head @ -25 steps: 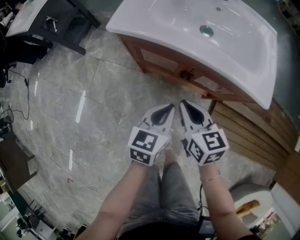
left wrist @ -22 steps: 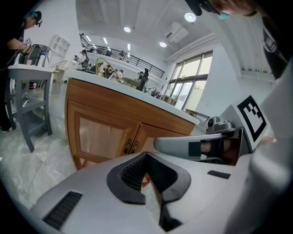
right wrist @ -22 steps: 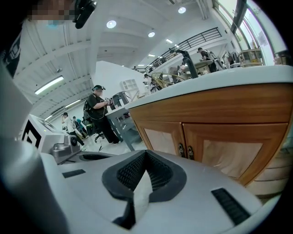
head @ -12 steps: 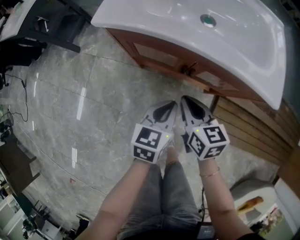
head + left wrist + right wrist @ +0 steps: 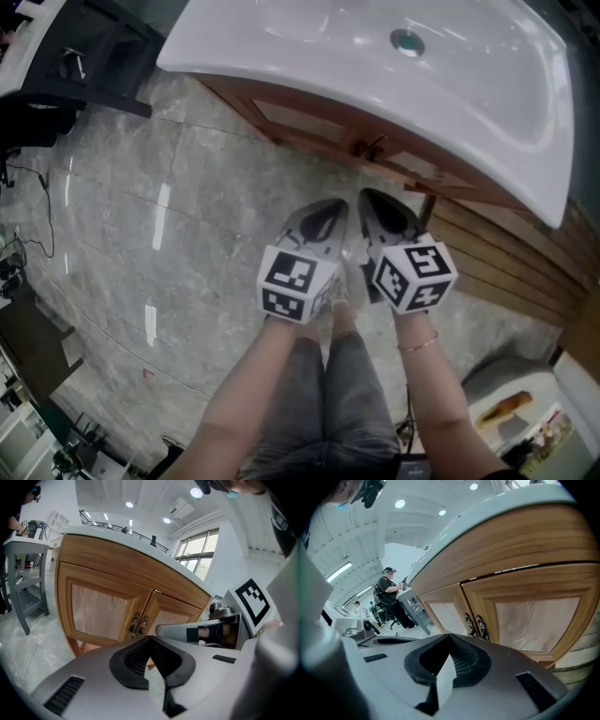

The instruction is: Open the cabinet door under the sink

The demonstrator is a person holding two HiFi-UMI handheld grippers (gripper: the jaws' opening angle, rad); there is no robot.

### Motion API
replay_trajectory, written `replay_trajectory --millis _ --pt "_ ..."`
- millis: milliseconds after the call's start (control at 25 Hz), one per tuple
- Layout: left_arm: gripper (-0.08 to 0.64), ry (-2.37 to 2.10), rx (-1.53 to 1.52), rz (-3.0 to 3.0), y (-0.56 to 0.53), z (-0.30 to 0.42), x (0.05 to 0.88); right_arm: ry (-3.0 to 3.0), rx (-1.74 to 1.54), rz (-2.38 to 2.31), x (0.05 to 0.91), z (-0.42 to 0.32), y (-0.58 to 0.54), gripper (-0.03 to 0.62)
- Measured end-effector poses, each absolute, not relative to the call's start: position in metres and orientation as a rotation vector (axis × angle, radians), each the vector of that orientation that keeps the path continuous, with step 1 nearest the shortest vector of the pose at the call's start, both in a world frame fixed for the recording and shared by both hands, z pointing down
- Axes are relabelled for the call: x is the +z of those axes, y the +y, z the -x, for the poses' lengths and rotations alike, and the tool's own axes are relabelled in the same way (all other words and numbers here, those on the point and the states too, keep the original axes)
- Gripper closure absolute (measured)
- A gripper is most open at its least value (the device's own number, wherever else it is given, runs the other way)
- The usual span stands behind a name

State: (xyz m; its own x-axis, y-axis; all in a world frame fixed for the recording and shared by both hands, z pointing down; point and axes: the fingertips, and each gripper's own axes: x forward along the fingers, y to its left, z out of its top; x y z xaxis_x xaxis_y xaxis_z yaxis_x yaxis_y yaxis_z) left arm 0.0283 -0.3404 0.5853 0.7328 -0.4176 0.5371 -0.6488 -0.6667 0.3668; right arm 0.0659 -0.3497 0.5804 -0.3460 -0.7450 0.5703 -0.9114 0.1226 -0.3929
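While left hand-held gripper (image 5: pixel 332 212) and right hand-held gripper (image 5: pixel 373 206) hang clenched, glossy floor (image 5: pixel 178 253), shut cabinet door (image 5: pixel 101 613).

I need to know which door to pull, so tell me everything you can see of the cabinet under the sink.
The cabinet looks like warm brown wood, with two framed doors and paler inset panels. Both doors are shut and meet at a centre seam. Two dark ornate handles sit side by side at that seam. The cabinet stands on legs on the grey floor, directly beneath the white sink. Nothing touches its doors.
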Motion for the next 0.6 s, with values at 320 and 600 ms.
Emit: replay_trajectory --millis 320,600 --pt "0.554 -0.762 0.575 -2.383 -0.345 -0.045 0.603 -2.162 1.107 -1.697 0.601 -0.078 -0.364 0.583" --pt "0.554 -0.753 0.585 -2.38 -0.351 -0.048 0.615 -2.121 1.12 -1.764 0.618 -0.091 -0.384 0.575"
